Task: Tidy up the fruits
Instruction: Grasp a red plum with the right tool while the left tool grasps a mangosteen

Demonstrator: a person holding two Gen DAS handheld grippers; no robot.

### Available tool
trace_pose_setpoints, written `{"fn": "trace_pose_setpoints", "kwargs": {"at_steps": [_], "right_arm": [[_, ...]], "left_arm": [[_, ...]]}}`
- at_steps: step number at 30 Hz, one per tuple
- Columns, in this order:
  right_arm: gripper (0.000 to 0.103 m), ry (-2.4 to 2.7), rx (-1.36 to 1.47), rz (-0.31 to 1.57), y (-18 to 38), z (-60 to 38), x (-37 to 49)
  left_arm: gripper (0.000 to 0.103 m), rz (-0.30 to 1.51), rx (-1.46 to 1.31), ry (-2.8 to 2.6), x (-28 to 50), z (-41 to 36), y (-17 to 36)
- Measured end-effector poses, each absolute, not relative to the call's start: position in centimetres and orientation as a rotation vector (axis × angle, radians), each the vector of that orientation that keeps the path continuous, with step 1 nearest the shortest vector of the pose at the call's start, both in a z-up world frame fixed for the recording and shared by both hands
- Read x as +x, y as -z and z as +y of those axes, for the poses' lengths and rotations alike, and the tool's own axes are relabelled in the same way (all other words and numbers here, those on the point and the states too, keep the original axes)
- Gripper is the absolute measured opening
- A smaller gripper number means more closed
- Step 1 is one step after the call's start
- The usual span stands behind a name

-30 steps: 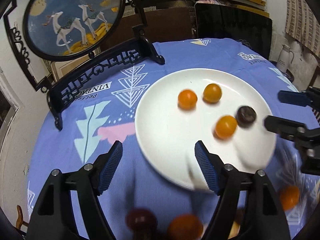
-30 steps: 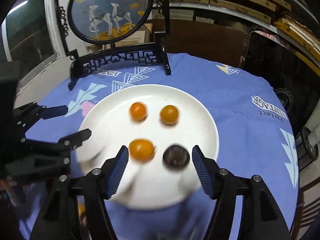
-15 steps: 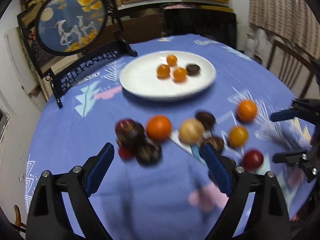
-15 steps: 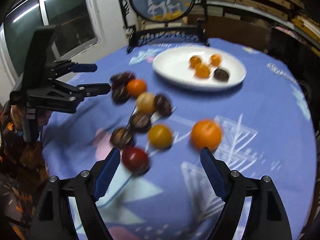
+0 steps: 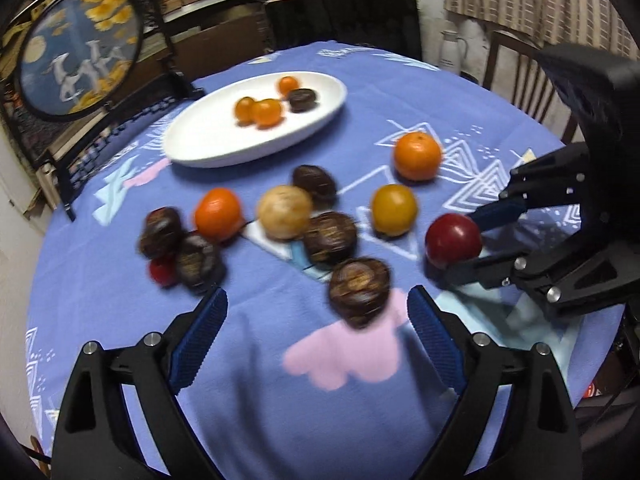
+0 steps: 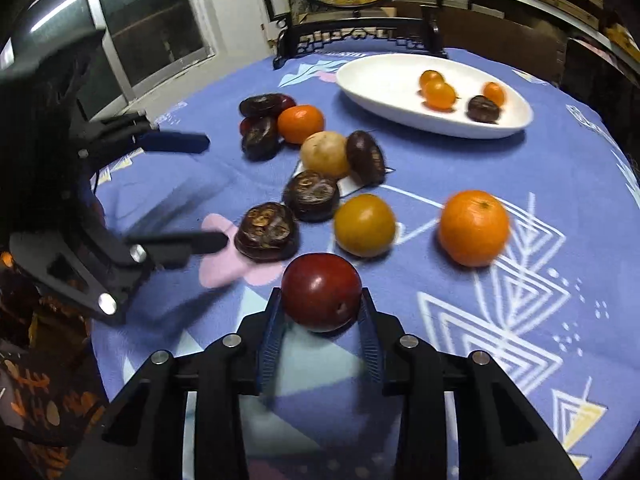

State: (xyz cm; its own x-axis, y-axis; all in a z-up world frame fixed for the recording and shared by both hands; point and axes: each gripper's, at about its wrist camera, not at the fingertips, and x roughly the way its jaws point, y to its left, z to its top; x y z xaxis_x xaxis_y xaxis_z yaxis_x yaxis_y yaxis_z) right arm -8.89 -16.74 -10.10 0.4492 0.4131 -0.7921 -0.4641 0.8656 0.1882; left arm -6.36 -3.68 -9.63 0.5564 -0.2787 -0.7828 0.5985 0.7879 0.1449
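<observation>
Four small fruits already on the white plate (image 5: 224, 148) at the far side of the tabletop (image 5: 120, 312): three little orange ones and one dark one. Judged from that, plate serving as the collecting spot, with the loose pile nearer the camera yet to go.

Right tool (image 6: 320, 312) clenched on the red plum (image 6: 322, 298), jaws having just closed, ribbed blue pads pressed to both flanks, fruit resting on the cloth. Gripped across the widest part, likely so the smooth skin cannot squirt out on the lift.

Left tool (image 5: 316, 320) released, jaws having just spread a little further, nothing between them. Poised just short of the nearest dark wrinkled fruit (image 5: 359, 286), wide enough to straddle it, probably lined up for the next pick.

Loose on the cloth: big orange (image 6: 473, 227), yellow-orange fruit (image 6: 365, 225), tan round fruit (image 6: 325, 154), another orange (image 6: 301, 123), several dark wrinkled ones bunched together. Touching neighbours likely to roll if nudged.
</observation>
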Motion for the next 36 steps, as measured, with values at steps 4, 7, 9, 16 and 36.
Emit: {"fn": "trace_pose_setpoints", "kwargs": {"at_steps": [4,7,9,16,36], "right_arm": [[0.037,-0.499,-0.021,0.957,9.8,-18.8,-9.3],[0.037,-0.486,-0.008,0.957,10.0,-19.4,-9.4],[0.037,-0.490,-0.008,0.958,10.2,-19.5,-9.4],[0.037,-0.522,-0.024,0.943,9.9,-18.7,-9.4],[0.037,-0.449,-0.038,0.684,-1.2,-19.0,0.1]], "left_arm": [[0.085,0.848,0.442,0.549,-5.9,-5.7,10.9],[0.052,0.908,0.430,0.557,-4.9,-6.5,11.9],[0.041,0.934,0.396,0.578,-4.6,-6.4,11.9],[0.041,0.884,0.398,0.560,-5.8,-4.8,10.4],[0.041,0.692,0.248,0.258,6.0,-2.8,-0.5]]}}
